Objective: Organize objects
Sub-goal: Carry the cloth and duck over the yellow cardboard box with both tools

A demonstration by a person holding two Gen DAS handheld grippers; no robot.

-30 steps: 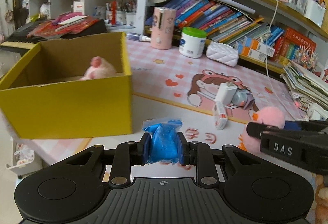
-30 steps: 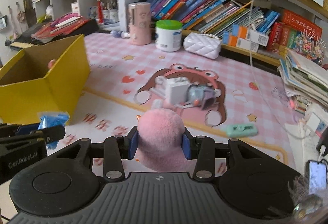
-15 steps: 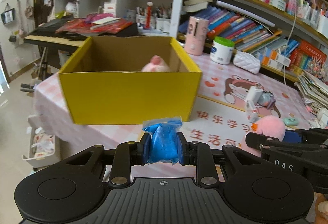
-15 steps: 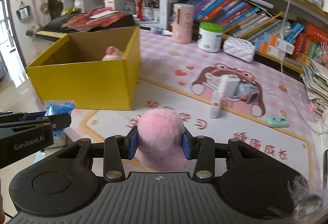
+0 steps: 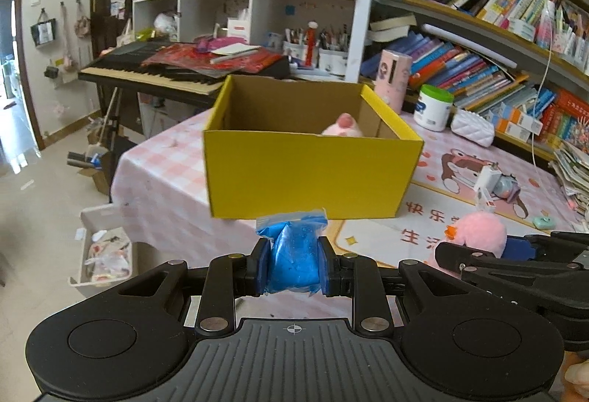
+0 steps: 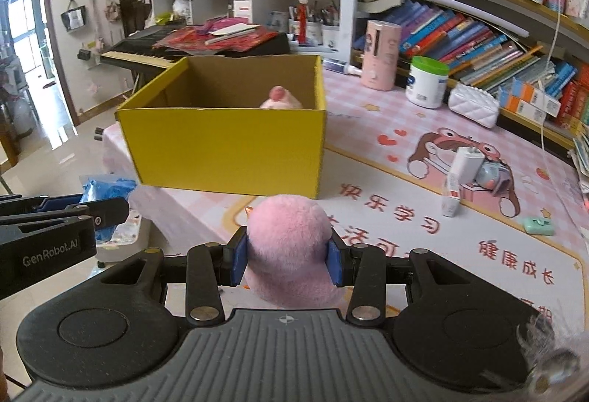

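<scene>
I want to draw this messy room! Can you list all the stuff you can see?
box: 1, yellow cardboard, open, on the table's left end
plush in the box: 1, pink, only its top shows
table mat: 1, pink with a cartoon animal
jar: 1, white with green lid, back of table
canister: 1, pink, beside the jar
purse: 1, white quilted, by the books
charger: 1, white, on the mat
clip: 1, mint green, mat's right edge
keyboard: 1, black, behind the box
blue bag: 1, in the left gripper
pink plush: 1, in the right gripper
</scene>
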